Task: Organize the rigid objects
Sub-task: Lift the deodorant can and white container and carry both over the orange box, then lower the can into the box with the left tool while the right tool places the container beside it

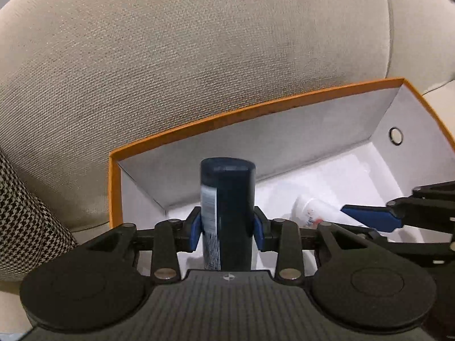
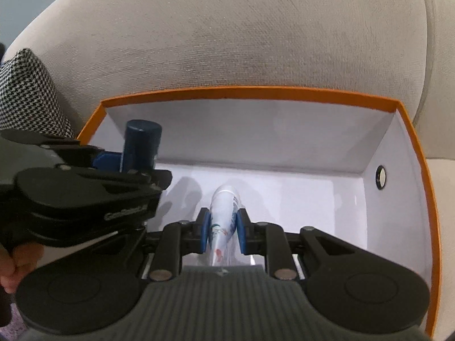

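1. Left tool grips dark blue can, upright, over orange box, 9 o'clock end.
2. Right tool clamps white tube, nose down inside box, approx. center.

Only blurred raised lettering on the left gripper's black body, none of it legible; label print on dark can and white tube unreadable.

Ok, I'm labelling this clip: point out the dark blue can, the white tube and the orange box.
dark blue can (image 1: 227,193), left wrist view, its side.
white tube (image 2: 224,213), right wrist view, its body.
orange box (image 2: 241,91), right wrist view, far rim.
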Tool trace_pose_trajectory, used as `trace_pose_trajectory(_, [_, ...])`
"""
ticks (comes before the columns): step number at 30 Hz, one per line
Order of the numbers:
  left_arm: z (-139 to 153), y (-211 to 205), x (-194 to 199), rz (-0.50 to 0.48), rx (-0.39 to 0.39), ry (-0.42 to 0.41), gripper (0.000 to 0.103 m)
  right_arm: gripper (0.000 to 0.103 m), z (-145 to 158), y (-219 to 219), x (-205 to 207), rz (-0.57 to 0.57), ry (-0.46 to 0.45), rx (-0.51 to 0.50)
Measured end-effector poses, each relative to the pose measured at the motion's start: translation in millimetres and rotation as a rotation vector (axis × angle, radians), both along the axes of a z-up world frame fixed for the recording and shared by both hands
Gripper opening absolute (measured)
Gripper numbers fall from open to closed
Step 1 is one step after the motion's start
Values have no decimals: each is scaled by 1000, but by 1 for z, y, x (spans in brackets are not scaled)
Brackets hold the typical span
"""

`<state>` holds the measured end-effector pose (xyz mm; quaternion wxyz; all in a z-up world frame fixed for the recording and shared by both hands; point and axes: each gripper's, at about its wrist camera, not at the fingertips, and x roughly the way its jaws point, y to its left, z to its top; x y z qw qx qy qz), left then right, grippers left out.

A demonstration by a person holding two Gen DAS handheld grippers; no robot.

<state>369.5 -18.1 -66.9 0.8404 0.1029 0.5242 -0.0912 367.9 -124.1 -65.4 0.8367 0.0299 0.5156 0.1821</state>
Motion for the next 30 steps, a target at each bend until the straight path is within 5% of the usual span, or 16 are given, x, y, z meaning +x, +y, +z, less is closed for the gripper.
trace_pose_trajectory(7, [-1,8,-1,-30,-82,22,48,21,-3,10,10,42,26,-48])
trace_pose_trajectory(13, [28,33,-9,-5,-189,-15,57,21,-10,24,23,96,106,-101])
trace_pose_trajectory(22, [68,64,-12,95,-156,-108,68,21,-26,36,49,11,193,-48])
trace_pose_trajectory(25, [69,74,-15,133,-138,-82,64,21,-30,48,60,-36,204,-15])
trace_pose_trajectory(30, [59,83,-22,143,-182,-18,41,21,-37,69,67,-58,208,28])
